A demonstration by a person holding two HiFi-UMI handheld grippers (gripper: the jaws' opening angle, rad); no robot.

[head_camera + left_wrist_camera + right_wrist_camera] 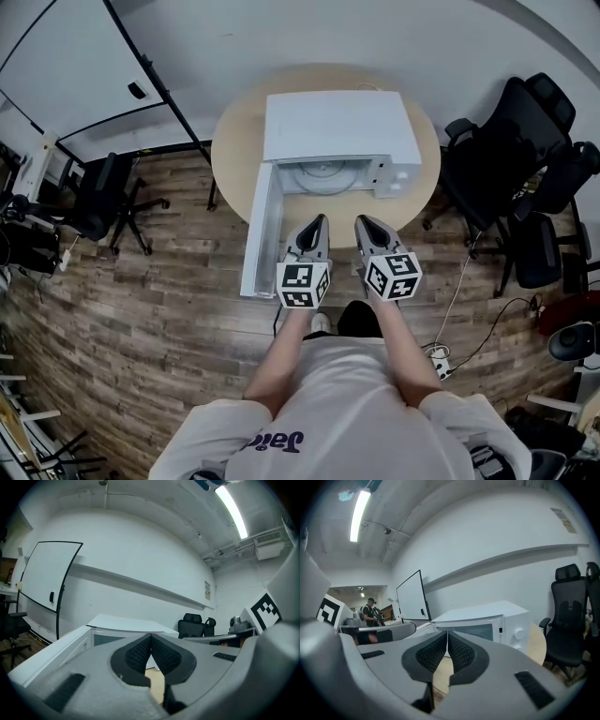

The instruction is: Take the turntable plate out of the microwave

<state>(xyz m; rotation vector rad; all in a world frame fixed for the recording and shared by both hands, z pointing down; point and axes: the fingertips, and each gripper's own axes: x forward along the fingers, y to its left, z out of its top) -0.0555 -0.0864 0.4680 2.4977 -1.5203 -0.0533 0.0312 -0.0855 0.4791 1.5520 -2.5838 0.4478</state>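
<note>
Both grippers are lined up in front of the open microwave (337,127), just short of its mouth, over the near edge of the round table (232,155). The left gripper (321,221) is clenched with nothing in it, pads pressed together. The right gripper (360,222) is the same, closed and empty. The turntable plate (323,175) lies flat on the oven floor inside, well apart from both tips.

The risks from here: if the closed jaws go in like that, they only shove the plate back or knock it off its seat, so they need to spread before they reach the rim. The plate looks smooth and thin-edged, so I judge a shallow pinch on the rim could slip. Lifting it tilted could clip the opening's lower lip or roof, and it might slide off toward the table or the floor. The door (262,225) hangs open on the left and crowds the left gripper's path, so a bump there could jolt the lift.
</note>
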